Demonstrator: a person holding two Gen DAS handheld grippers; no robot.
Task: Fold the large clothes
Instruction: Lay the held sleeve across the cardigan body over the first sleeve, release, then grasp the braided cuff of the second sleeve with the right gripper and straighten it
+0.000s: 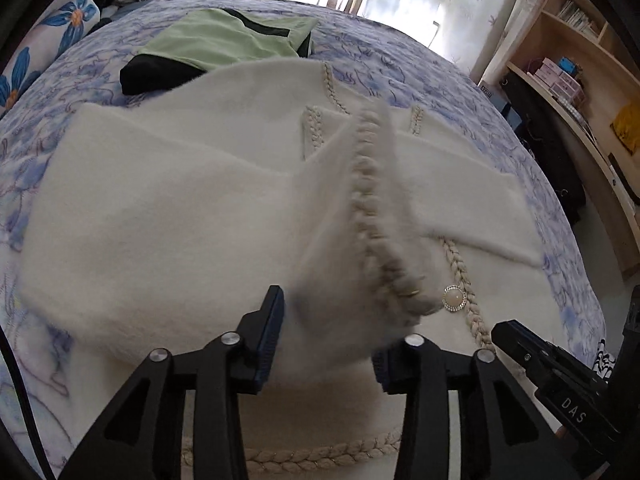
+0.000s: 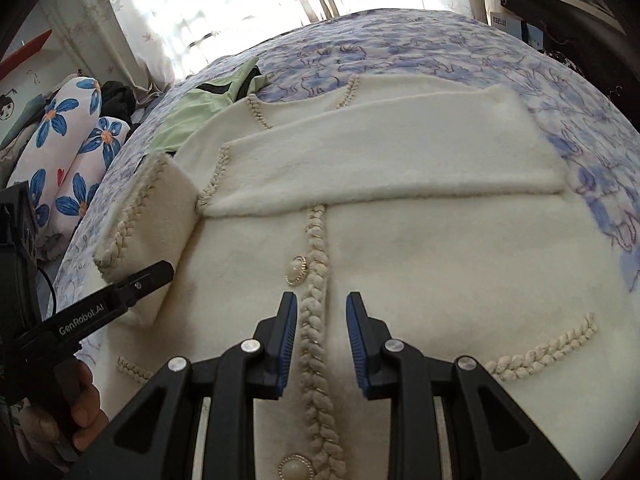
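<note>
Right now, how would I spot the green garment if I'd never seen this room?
Start at the bed with its blue-patterned cover, where a big cream cardigan lies spread. Just past the cardigan, toward the window, lies the green garment. It is the only pale green thing there, edged in black and lying on something black.

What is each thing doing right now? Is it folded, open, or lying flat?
white cardigan: on the bed, buttoned, one sleeve folded across the chest
other sleeve: lifted, blurred
left gripper: open around the sleeve cuff
right gripper: open, empty
green garment: folded
</note>
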